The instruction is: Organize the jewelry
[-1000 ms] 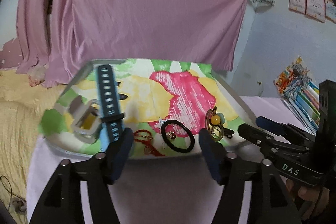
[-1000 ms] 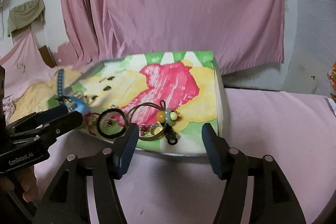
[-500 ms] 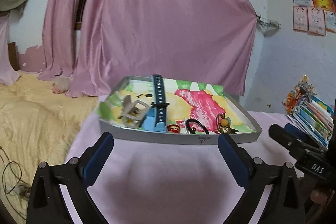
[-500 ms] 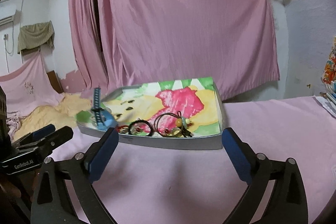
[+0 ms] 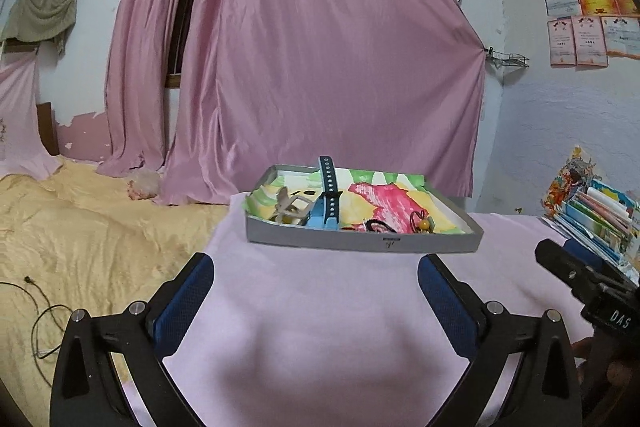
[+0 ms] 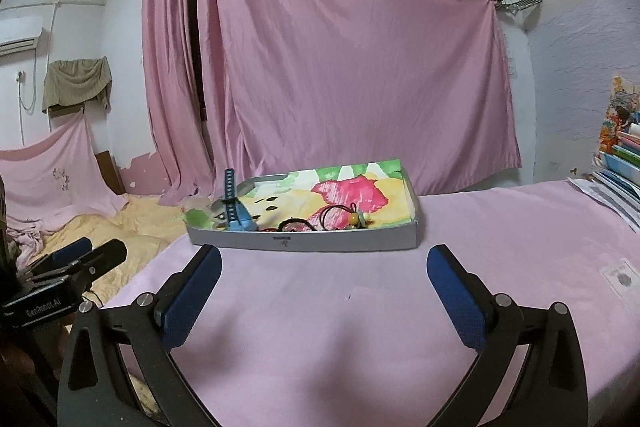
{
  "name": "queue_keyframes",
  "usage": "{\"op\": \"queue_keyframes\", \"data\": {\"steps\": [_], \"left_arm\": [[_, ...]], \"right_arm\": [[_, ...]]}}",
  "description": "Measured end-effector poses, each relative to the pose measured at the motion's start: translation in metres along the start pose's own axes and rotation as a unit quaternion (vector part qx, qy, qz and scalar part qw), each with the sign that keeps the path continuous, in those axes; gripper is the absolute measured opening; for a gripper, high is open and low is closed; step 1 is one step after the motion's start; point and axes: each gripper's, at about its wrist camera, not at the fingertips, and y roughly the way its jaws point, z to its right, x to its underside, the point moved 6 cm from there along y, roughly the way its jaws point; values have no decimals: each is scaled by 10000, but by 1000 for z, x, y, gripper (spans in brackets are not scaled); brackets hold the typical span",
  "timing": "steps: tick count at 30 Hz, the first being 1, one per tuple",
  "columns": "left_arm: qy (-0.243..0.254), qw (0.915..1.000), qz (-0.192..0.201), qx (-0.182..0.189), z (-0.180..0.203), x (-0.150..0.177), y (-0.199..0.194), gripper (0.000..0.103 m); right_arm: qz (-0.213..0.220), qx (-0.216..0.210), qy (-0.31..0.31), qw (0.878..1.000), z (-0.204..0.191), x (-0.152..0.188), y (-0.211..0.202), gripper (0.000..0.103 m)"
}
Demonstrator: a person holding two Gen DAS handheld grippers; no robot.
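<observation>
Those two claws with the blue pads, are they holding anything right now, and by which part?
Nothing is held. The left gripper and the right gripper are both wide open over the pink cloth; the jewelry sits in the tray.

Watch, hair tie, bracelet in tray.

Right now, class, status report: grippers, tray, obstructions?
Left gripper open, empty. Right gripper open, empty. Tray on pink cloth, jewelry inside. Nothing between.
</observation>
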Motion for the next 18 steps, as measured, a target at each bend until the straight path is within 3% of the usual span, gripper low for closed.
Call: {"op": "queue_keyframes", "data": {"steps": [8, 18], "left_arm": [[-10, 9998, 66, -193, -11, 17, -38, 102], [-41, 9996, 41, -264, -16, 27, -49, 102]], "right_arm": [[186, 110, -83, 9997, -4, 10, -45, 101], [109, 118, -79, 9998, -2, 22, -60, 101]]}}
